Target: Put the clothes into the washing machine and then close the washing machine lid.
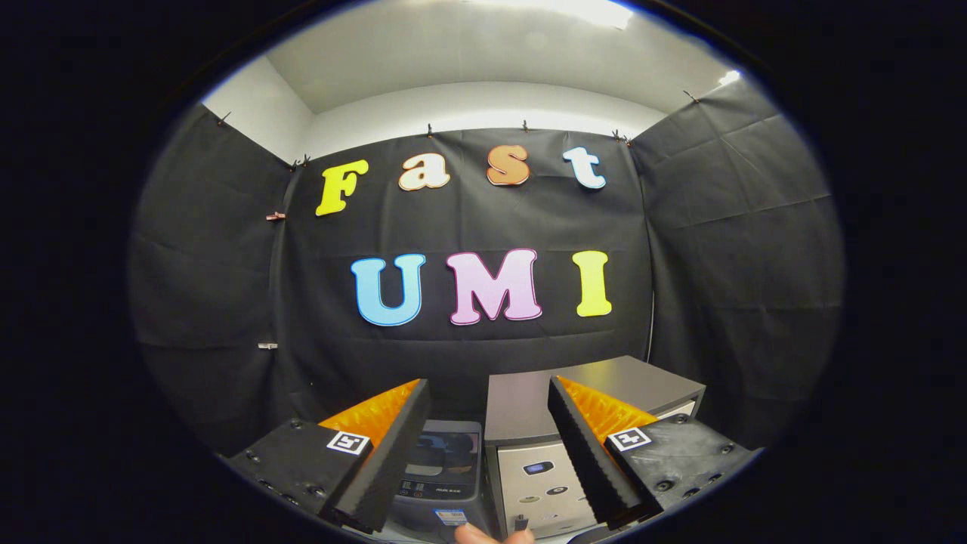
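A staged recording booth, not a home: black cloth point(468, 227) is clipped up as walls under a white ceiling point(483, 60), and small toy-like appliances, a washer point(442, 472) beside a grey unit point(574, 400), stand before the cloth.

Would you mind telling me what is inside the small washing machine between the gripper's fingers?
Through the washing machine lid only dim dark shapes show; whether clothes lie inside cannot be told. The open gripper holds nothing, and a silver box stands right beside the machine.
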